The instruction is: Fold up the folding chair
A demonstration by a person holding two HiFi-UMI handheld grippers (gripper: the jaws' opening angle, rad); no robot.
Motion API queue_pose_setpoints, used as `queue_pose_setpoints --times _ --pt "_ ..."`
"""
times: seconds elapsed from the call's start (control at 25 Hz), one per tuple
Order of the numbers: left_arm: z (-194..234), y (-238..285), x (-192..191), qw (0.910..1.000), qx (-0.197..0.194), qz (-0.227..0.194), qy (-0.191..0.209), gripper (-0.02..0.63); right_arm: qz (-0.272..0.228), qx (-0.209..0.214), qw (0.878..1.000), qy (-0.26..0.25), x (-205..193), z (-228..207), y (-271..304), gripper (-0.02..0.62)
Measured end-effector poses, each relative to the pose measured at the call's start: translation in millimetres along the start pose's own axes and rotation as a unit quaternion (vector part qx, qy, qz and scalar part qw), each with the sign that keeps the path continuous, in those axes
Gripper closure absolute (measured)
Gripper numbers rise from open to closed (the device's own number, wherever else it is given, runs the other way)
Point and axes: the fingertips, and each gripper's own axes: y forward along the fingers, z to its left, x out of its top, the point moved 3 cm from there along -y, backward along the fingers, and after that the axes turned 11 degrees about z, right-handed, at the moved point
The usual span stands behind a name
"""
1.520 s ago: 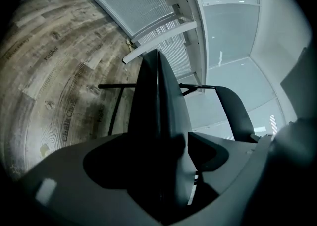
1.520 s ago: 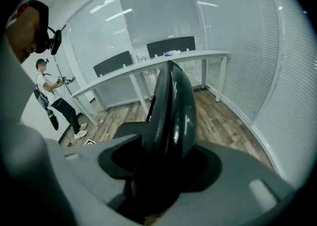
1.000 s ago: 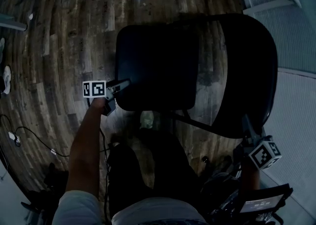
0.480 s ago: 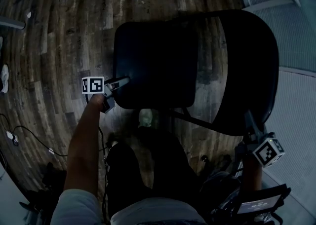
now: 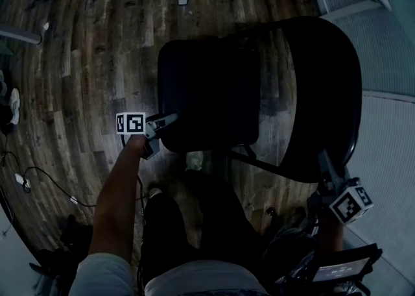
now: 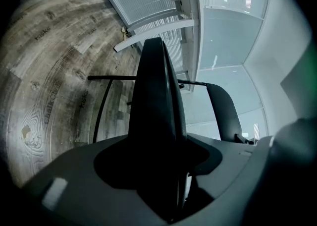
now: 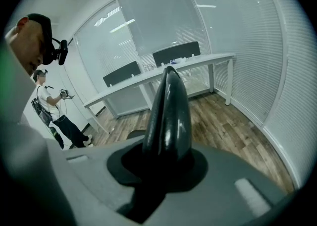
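Plainly, the coming move turns on the seat. The chair stands open on the plank floor, and its seat lies at 1 o'clock from the left tongs, which sit at the seat's 7 o'clock corner. The backrest runs long from 12 to 6 o'clock down the chair's right side, its 6 o'clock end meeting the right tongs. The left tongs are nearer the seat, so swinging that edge toward the backrest at 3 o'clock looks to be their job, with the right pair steadying. Both pairs have just been closing. The left stand fairly wide with dark seat filling the gap, so I judge them clamped on it. The right are narrow, nearly together, seemingly pinched on the backrest's rim, though the dimness makes that a judgement. The seat is a matt dark slab with rounded corners, the backrest a curved dark panel. The frame is thin black tube, likely slick under hard pads.
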Motion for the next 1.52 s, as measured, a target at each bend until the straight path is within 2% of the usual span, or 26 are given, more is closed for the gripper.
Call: queue_pose_setpoints --times 0.2,0.48,0.64,0.96,1.52 --pt "-32.6 -0.7 -4.5 0.9999 0.016 -0.003 0.0 0.354 0.01 -0.007 0.999 -0.035 10.7 21.1 -11.9 0.526" --pt "-78.4 1.2 -14.8 0.9989 0.047 -0.004 -0.002 0.374 0.014 -0.013 0.998 -0.057 18.4 47.2 -25.6 0.526" --pt "-109.0 1.1 -21.3 0.9986 0.053 -0.005 -0.005 0.382 0.009 -0.012 0.998 -0.054 25.4 58.0 -38.9 0.526" --pt "-149.2 11.0 -30.0 0.9975 0.069 -0.001 -0.011 0.397 0.013 -0.014 0.995 -0.1 28.2 76.3 -45.9 0.528" --pt "-225.1 41.7 -31.5 0.9968 0.078 0.014 -0.013 0.422 0.016 -0.027 0.99 -0.135 33.8 95.5 -62.1 0.525"
